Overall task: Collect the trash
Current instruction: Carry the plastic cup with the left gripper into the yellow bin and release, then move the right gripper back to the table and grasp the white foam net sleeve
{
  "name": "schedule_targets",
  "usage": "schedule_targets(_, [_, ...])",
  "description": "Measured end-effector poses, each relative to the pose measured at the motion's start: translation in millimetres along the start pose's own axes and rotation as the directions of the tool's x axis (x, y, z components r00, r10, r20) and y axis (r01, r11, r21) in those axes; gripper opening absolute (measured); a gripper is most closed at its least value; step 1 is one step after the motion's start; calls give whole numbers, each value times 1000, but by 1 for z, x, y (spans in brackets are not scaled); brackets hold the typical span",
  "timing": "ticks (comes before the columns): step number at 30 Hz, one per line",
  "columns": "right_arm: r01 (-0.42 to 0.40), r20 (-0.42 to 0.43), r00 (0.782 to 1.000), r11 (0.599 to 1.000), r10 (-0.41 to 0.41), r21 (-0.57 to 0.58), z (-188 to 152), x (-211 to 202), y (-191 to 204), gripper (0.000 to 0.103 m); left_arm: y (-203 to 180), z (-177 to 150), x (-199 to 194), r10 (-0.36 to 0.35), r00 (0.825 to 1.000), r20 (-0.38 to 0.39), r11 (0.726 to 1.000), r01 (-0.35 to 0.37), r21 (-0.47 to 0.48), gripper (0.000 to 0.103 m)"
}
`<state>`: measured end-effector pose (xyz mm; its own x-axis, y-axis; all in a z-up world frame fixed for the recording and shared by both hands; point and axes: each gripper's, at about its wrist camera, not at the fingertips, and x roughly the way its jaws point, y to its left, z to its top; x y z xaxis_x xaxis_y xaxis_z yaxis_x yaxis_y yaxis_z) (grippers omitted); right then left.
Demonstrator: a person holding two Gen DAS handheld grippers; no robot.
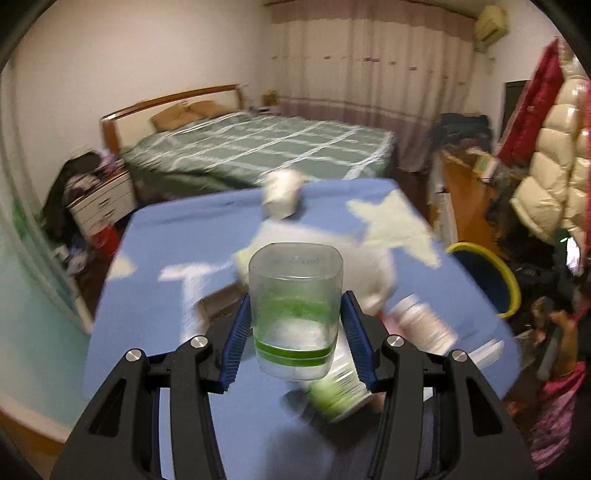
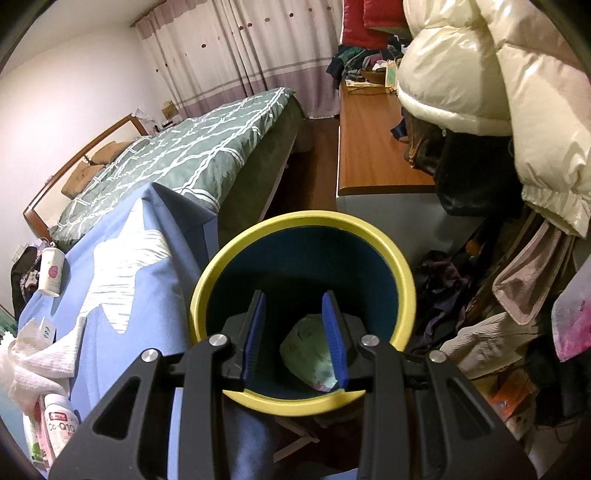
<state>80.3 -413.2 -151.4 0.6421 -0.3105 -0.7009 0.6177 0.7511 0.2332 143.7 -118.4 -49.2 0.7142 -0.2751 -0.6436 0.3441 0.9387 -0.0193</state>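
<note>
Blue star-print tablecloth [image 1: 184, 229] (bed [image 1: 258, 147] beyond)

White walls [image 1: 74, 74], pink-banded curtains [image 1: 369, 59] across the far side, wooden-headboard bed [image 1: 258, 147] under a green checked cover, dark wood floor [image 2: 314, 162], long wooden dresser [image 2: 376, 147], air conditioner [image 1: 491, 26] mounted high

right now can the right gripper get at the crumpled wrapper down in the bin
Probably yes: the right gripper hangs above the yellow-rimmed bin with open, empty jaws, and nothing covers the crumpled wrapper at the bottom. The bin's depth is hard to judge.
</note>
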Motion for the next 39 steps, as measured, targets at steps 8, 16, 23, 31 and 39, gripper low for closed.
schedule_targets(8, [-10, 26, 1000, 1000, 10, -4, -1, -16, -24, 31, -120, 57, 44, -292, 953, -86, 941, 302, 154, 50])
schedule_targets(16, [5, 45, 999, 1000, -7, 29, 1, -23, -60, 31, -243, 79, 126, -387, 893, -230, 877, 434, 207, 50])
schedule_targets(23, [-1, 18, 1000, 999, 0, 54, 0, -13, -81, 31, -330, 62, 200, -334, 870, -364, 842, 449, 299, 50])
schedule_targets(31, [-2, -14, 1000, 997, 3, 77, -3, -2, -94, 31, -363, 48, 249, -257, 860, -441, 842, 423, 333, 63])
schedule_targets(39, [-6, -19, 1000, 997, 7, 73, -7, -3, -87, 32, -335, 69, 202, -314, 877, -363, 847, 432, 310, 72])
